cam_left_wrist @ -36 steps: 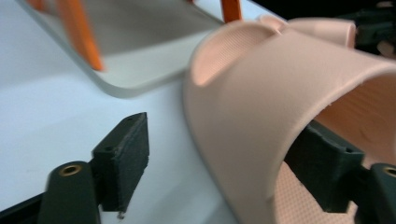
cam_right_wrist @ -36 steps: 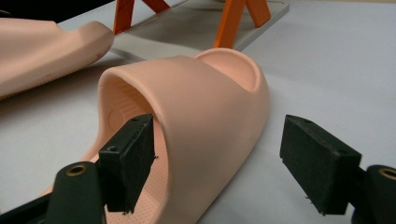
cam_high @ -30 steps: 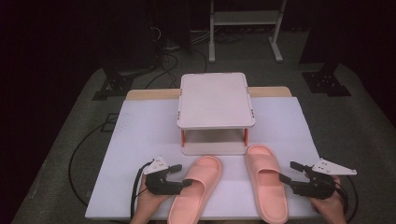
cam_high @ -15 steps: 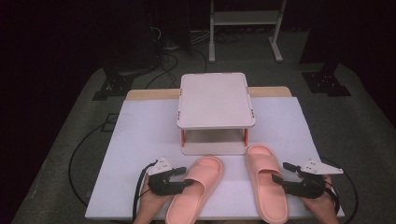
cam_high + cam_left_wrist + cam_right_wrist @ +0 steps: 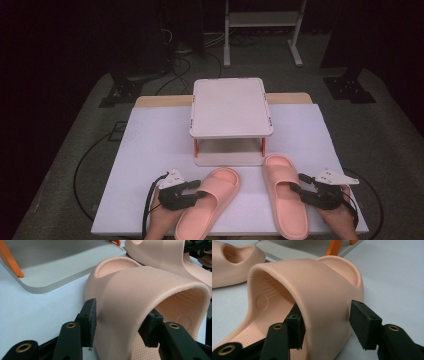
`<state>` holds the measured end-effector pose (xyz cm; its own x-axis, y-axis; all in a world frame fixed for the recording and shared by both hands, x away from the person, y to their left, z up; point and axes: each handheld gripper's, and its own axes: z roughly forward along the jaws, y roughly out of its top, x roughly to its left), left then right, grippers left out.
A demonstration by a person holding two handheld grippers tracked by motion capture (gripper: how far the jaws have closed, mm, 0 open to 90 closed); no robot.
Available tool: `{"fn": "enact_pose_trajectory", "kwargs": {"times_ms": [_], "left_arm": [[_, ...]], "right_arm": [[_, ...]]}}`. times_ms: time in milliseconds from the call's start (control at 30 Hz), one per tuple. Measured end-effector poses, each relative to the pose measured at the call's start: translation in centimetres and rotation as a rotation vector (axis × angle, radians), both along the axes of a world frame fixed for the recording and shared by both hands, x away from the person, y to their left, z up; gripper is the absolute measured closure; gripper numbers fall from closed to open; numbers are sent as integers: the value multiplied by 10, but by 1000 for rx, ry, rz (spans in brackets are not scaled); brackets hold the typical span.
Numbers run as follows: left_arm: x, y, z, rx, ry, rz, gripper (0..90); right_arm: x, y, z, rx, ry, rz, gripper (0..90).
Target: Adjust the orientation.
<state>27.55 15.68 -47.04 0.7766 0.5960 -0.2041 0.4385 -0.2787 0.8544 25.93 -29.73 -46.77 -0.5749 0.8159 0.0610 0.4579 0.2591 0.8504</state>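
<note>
Since 1.0 s ago both grippers have moved inward onto the slippers.

Left gripper (image 5: 196,194): jaws straddle the strap of the left slipper (image 5: 207,202), one pad outside touching, one inside; not yet clamped.

Right gripper (image 5: 299,188): jaws straddle the right slipper (image 5: 285,197) strap, outer pad apart; open. The strap likely offers the thinnest graspable wall.

Both slippers lie on the bench (image 5: 145,160) just in front of the small rack (image 5: 230,107), the left one angled away.
</note>
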Motion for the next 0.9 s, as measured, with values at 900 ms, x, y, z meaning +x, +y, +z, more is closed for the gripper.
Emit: {"fn": "enact_pose_trajectory", "kwargs": {"times_ms": [900], "left_arm": [[-1, 11, 7, -43, 6, 32, 635]], "right_arm": [[-6, 1, 5, -47, -15, 1, 735]]}}
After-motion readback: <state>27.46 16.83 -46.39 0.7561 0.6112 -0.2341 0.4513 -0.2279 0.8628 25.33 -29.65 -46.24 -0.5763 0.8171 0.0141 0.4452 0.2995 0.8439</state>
